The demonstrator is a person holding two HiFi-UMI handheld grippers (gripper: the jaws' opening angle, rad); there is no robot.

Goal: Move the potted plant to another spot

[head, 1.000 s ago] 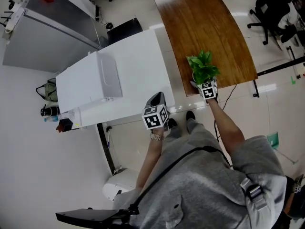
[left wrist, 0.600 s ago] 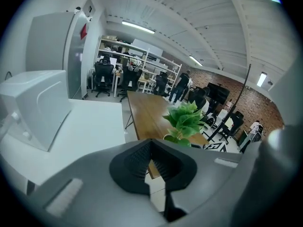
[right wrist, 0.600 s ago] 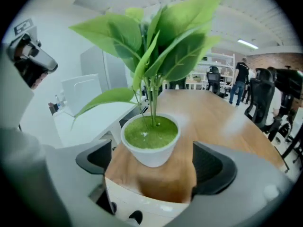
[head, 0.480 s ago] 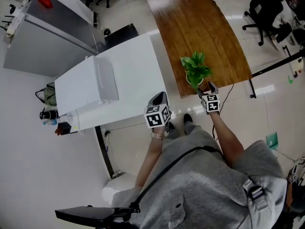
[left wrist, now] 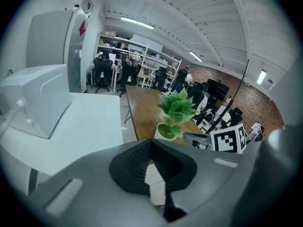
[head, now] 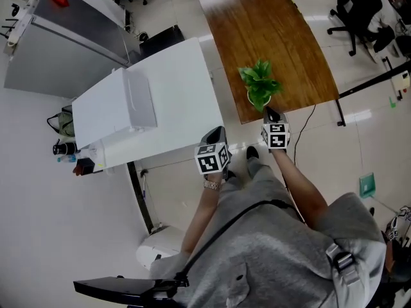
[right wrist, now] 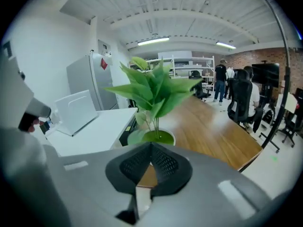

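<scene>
Potted plant stood upright on the wooden table, by its near edge, toward the corner beside the white table. The right gripper hung just off that edge, jaws pressed together on nothing, the pot straight ahead of its tips. The left gripper, likewise closed and empty, was farther away, so the right hand looked better placed

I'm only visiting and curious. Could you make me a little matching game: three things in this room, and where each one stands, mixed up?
Things:
1. potted plant
2. white box
3. black office chair

Places:
A. on the floor
B. on the wooden table
C. on the white table

Pairs: 1-B, 2-C, 3-A
</scene>
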